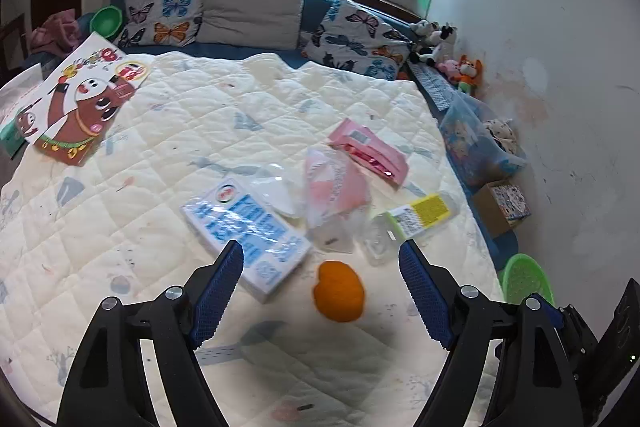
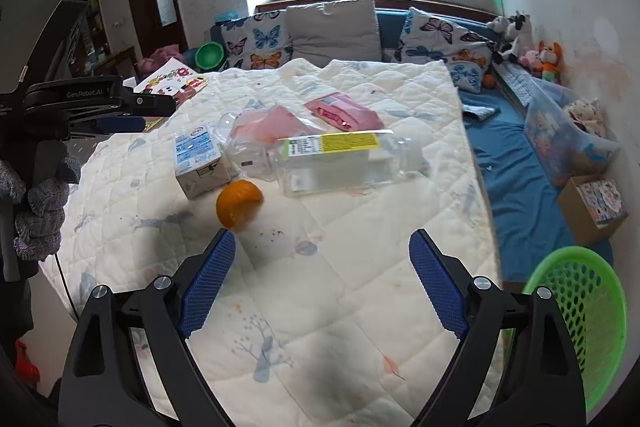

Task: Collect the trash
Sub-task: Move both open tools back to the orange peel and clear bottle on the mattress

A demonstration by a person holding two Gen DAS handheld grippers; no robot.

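Observation:
Trash lies on a cream quilt: an orange peel, a blue-and-white carton, a clear bottle with a yellow label, crumpled clear and pink plastic bags and a pink packet. My left gripper is open, just above the peel, with the carton at its left finger. My right gripper is open and empty over bare quilt, nearer than the peel. A green mesh basket stands at the bed's right side.
Butterfly pillows and a grey cushion line the headboard. A cartoon picture book lies at the far left. Plush toys, a plastic bag of items and a cardboard box sit along the right wall.

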